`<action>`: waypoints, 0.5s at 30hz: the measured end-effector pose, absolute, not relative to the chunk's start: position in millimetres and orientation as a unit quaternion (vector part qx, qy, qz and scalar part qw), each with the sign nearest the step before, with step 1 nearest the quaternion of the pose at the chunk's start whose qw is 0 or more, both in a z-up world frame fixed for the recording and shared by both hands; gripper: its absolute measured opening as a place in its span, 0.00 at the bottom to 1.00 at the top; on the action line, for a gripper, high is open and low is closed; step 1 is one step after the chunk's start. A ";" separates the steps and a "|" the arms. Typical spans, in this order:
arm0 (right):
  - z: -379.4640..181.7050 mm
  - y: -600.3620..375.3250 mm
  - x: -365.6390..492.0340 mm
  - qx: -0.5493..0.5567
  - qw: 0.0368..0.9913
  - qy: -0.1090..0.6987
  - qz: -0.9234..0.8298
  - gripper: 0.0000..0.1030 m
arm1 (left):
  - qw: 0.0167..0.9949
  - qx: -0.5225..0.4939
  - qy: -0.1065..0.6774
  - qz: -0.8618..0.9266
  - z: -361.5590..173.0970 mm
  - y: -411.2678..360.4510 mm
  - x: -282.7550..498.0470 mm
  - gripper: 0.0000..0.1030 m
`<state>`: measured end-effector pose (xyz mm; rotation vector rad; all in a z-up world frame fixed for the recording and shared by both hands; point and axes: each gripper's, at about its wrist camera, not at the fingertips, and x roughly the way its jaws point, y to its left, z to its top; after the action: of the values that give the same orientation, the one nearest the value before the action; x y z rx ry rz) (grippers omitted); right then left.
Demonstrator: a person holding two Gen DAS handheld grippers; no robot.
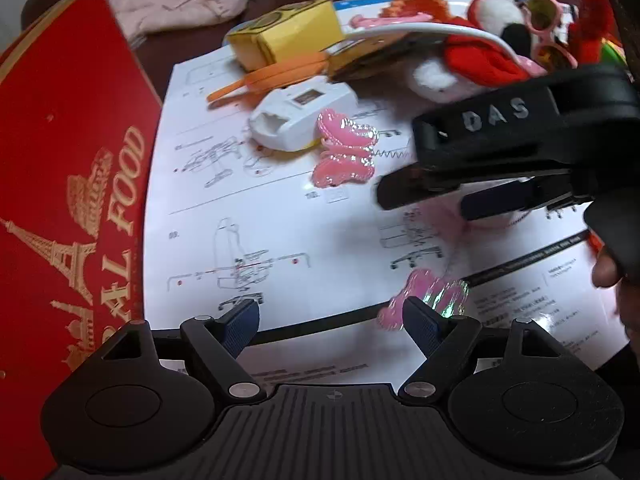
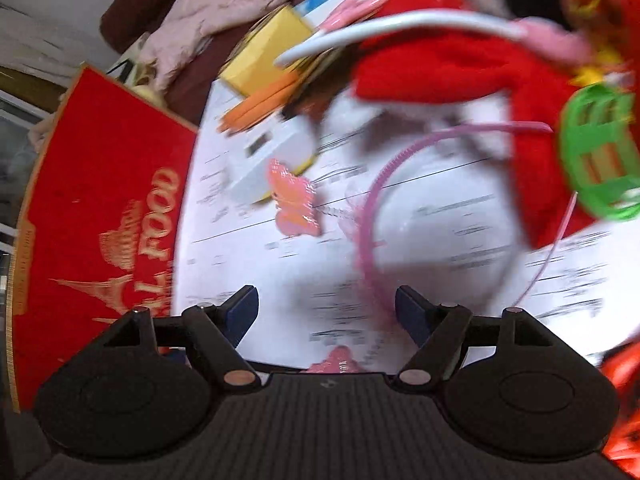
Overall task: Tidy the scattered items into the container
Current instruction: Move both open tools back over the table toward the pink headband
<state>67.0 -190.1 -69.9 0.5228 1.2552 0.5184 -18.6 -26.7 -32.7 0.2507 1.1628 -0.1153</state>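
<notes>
The thin pink plastic headband [image 2: 370, 216] lies as an arc on the white printed instruction sheet [image 2: 440, 240] that covers the tabletop, its near end running down between the open jaws of the right gripper [image 2: 326, 306]. By the look of it, it is light, springy and narrow, with fine teeth along its inner edge; it would likely twist or skate on the glossy paper if nudged, so the band itself, squarely across its width near the lower curve, seems the best place to pinch. Two glittery pink butterfly ornaments belong to it on small coil springs: one [image 1: 346, 148] lies beyond the jaws of the left gripper [image 1: 330, 320], just beside a white plastic case [image 1: 304, 114], and the other [image 1: 426, 296] sits touching or just behind the left gripper's right-hand finger. These look stiff but wobbly on their springs, poor handles.

Both grippers stand wide open with nothing held. The left one points steeply down at the sheet; the right one, seen from the left wrist view [image 1: 472, 188], comes in from the right at a shallower slant, tips close above the paper, a hand [image 1: 608, 272] behind it. The right wrist view is blurred.

The red cardboard box printed with a gold tower [image 1: 68, 184] stands to the left of both pairs of jaws, presumably the container.
</notes>
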 end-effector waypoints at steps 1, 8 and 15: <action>-68.3 -184.3 68.3 0.244 0.742 0.575 0.243 0.77 | 0.827 0.115 0.549 -0.051 -32.7 -23.5 -17.6 0.86; -40.8 -178.0 75.9 0.239 0.760 0.543 0.265 0.77 | 0.826 0.104 0.551 -0.048 -33.4 -15.4 -13.2 0.85; -54.0 -222.7 76.6 0.221 0.784 0.545 0.198 0.71 | 0.811 0.122 0.564 -0.091 -54.2 -39.2 -18.2 0.85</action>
<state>76.6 -222.7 -54.0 0.4771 1.1769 0.4276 -18.2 -39.2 -54.2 0.2609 1.2051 -0.1951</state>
